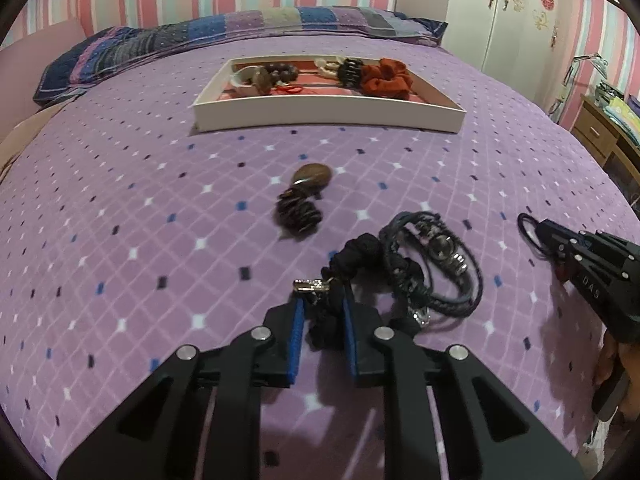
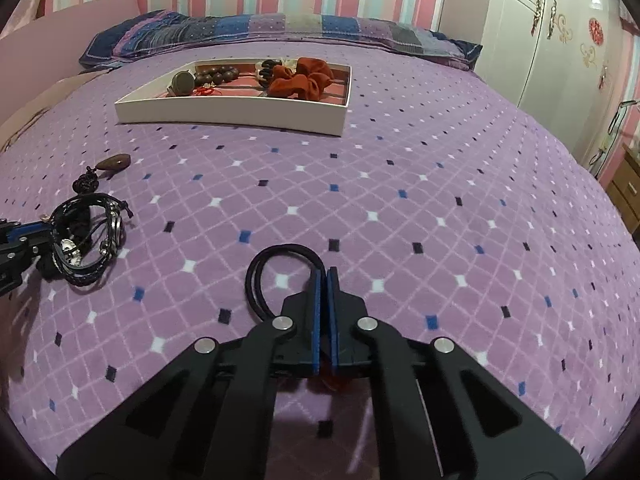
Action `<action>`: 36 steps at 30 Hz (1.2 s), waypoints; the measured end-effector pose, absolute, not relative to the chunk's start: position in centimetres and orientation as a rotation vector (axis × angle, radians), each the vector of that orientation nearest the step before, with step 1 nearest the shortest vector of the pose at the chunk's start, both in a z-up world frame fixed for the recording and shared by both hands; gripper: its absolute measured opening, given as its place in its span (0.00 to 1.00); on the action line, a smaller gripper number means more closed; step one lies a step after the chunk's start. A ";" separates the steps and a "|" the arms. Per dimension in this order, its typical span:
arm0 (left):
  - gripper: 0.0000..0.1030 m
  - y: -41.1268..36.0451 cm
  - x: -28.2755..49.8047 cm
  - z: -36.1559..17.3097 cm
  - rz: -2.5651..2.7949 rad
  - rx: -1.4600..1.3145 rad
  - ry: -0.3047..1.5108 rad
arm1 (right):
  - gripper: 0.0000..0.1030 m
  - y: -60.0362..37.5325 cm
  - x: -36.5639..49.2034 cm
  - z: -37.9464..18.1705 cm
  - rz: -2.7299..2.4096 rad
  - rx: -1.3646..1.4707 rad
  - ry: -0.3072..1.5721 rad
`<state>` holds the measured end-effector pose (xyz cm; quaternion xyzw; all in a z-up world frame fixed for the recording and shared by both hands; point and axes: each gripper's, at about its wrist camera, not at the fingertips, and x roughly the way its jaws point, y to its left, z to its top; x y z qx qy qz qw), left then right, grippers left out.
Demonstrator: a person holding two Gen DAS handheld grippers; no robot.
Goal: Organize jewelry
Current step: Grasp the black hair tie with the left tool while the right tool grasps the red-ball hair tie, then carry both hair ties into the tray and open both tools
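left gripper: the left gripper (image 1: 322,312) has its blue-padded jaws pinched on a black crinkled fabric scrunchie (image 1: 352,256) that lies on the purple diamond-patterned bedspread (image 1: 160,240); the fabric fills the narrow gap between the pads
right gripper: the right gripper (image 2: 325,280) has its jaws pressed together on a thin black elastic hair tie (image 2: 276,276), whose loop sticks out to the left of the tips, flat on the bedspread
key relation: the shallow white rectangular tray (image 1: 328,114) lies straight ahead of both grippers, well apart from them, across open bedspread; its long axis runs crosswise to the line the grippers point along
nearer hand: judging from both views, neither is clearly closer; the tray sits centred ahead of the left gripper and a little left of the right one
tray contents: a rust-red fabric scrunchie (image 1: 386,76) at the right, a black claw clip (image 1: 350,70) just beside it, dark brown wooden beads (image 1: 278,70) and a red cord further left; the near part of the red floor is bare
still on the bedspread: a bundle of dark braided leather bracelets with metal charms (image 1: 436,264) touching the black scrunchie, and a brown oval stone pendant on a dark knotted cord (image 1: 306,196) between the grippers and the tray
next move, as a guess: lift both pieces and carry them forward to the tray's bare near side; the bracelets may drag along with the scrunchie
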<state>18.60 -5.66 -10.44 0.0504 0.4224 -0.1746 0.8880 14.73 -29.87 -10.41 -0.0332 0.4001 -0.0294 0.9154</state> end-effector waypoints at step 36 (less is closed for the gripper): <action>0.16 0.9 21.9 -1.0 -0.218 0.088 0.668 | 0.04 -28.8 20.6 -1.5 -0.020 -0.006 0.632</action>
